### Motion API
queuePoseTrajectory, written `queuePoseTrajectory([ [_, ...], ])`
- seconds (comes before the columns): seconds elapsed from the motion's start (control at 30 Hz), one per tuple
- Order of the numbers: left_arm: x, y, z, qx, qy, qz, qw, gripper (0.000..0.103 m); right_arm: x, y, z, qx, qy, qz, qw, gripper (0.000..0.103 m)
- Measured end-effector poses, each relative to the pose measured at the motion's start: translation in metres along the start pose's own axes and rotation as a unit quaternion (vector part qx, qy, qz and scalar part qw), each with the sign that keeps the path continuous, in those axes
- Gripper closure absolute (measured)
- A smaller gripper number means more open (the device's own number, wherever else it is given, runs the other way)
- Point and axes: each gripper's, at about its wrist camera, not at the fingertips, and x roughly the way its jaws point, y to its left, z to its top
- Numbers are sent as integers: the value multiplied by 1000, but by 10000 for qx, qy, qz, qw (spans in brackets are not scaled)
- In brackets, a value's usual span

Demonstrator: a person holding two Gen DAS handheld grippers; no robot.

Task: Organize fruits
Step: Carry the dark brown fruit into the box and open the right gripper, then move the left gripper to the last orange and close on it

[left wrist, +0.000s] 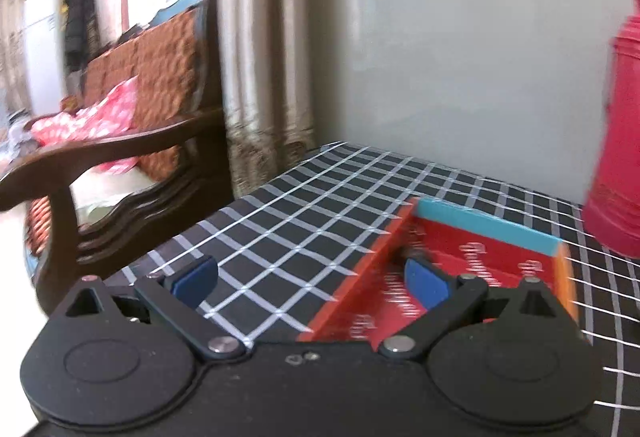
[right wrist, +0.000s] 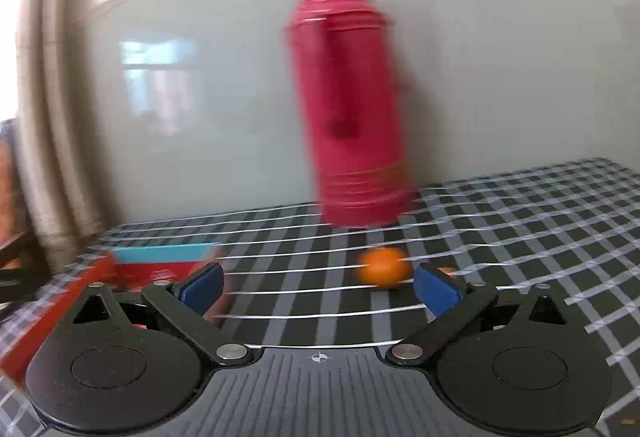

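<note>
A small round orange fruit (right wrist: pixel 384 269) is seen lying on the checked tablecloth (right wrist: pixel 520 221), just ahead of the right gripper (right wrist: pixel 318 287) and a little toward its right-hand pad. It is judged to be light, firm under a slightly yielding skin, and inclined to roll on the cloth, so it is best taken across its widest part with both pads level and only gentle pressure, lest it be bruised or squirted out sideways. Its outline is blurred; a smooth, bright orange surface is made out, but no stem or markings can be told. The right gripper's jaws are spread wide with nothing between the pads. Behind the fruit a tall red flask (right wrist: pixel 348 109) stands near the wall. To the left a shallow red box (left wrist: pixel 460 269) with a blue far edge is set on the cloth; the left gripper (left wrist: pixel 312 281) is held over its near corner, jaws likewise wide apart and empty, one pad above the box floor.
</note>
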Motion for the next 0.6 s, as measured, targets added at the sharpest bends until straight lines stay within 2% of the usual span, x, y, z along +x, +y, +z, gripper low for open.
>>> queuePoseTrajectory([
  [0.13,-15,-35,-5,303,-193,-415,9985,9,-8,-37,4,299,-5,-869,9958,0],
  [0.3,-34,-82,-19,827,-364,-1039,9905,9,-16,-78,10,400,63,-1838,9821,0],
  [0.47,-50,-121,-34,1271,-435,-1537,9789,8,-22,-112,14,518,176,-2421,9687,0],
  [0.6,-58,-146,-45,1573,-434,-1810,9698,8,-29,-131,15,492,251,-2664,9623,0],
])
